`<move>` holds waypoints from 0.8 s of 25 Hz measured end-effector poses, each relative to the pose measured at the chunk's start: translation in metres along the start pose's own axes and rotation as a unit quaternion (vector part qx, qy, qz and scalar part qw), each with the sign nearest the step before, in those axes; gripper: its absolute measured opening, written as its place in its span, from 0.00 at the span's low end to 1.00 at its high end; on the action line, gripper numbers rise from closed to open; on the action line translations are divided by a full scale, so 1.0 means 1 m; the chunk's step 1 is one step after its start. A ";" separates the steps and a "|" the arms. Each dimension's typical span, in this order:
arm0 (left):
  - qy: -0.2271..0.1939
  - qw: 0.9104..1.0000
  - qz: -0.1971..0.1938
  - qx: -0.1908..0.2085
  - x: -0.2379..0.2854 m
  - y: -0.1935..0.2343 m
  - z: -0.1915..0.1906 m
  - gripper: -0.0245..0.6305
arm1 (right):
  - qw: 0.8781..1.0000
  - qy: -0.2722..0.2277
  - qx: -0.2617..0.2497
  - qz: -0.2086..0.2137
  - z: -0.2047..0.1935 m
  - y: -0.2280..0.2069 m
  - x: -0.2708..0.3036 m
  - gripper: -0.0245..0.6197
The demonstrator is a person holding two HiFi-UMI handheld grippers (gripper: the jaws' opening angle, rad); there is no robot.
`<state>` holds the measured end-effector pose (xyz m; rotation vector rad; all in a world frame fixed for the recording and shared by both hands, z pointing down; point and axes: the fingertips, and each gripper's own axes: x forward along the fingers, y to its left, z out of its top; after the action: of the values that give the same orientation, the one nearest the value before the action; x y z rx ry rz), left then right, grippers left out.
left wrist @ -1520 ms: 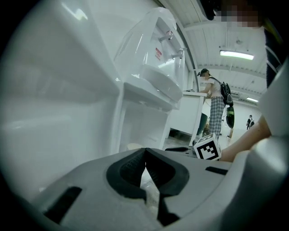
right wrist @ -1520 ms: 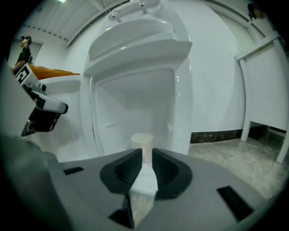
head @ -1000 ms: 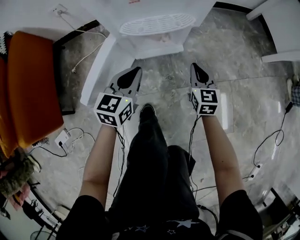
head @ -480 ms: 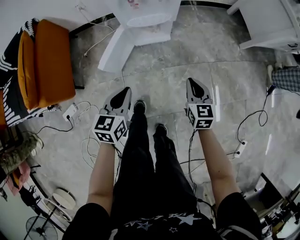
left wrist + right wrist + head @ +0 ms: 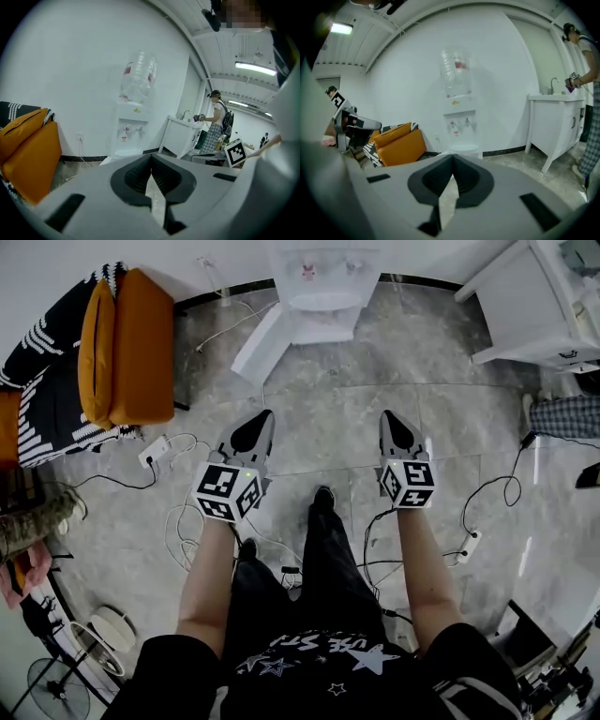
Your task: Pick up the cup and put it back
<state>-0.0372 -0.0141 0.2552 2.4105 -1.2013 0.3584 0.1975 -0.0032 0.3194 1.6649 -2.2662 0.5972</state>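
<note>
No cup shows in any view. My left gripper (image 5: 262,415) and right gripper (image 5: 387,415) are held side by side over the grey stone floor, both pointing at a white water dispenser (image 5: 319,287). The jaws of each are shut with the tips touching and nothing between them, as the left gripper view (image 5: 151,157) and the right gripper view (image 5: 452,157) both show. The dispenser (image 5: 461,123) stands against the white wall with a clear bottle on top, and it also appears in the left gripper view (image 5: 129,127).
An orange cushioned chair (image 5: 131,343) with a striped cloth stands at the left. A white cabinet (image 5: 534,306) with a sink is at the right, and another person (image 5: 215,122) stands by it. Cables and power strips (image 5: 178,512) lie on the floor around my feet.
The dispenser has shrunk and slid up the head view, so more floor lies between it and the grippers. The orange chair and white cabinet have come further into view. Both grippers stayed shut.
</note>
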 end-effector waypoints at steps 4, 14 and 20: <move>-0.003 1.000 -0.020 -0.002 -0.056 -0.001 -0.008 0.05 | 1.000 -0.020 -0.008 -0.015 0.017 0.048 -0.025 0.05; 0.001 0.999 -0.042 0.005 -0.214 0.022 -0.027 0.05 | 0.996 -0.050 -0.021 -0.064 0.041 0.170 -0.106 0.05; -0.014 0.999 -0.042 0.020 -0.301 0.025 -0.023 0.05 | 0.994 -0.076 -0.014 -0.073 0.048 0.232 -0.160 0.05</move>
<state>-0.2369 0.1925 0.1603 2.4982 -1.1101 0.3271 0.0271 0.1681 0.1671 1.9015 -2.2159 0.4168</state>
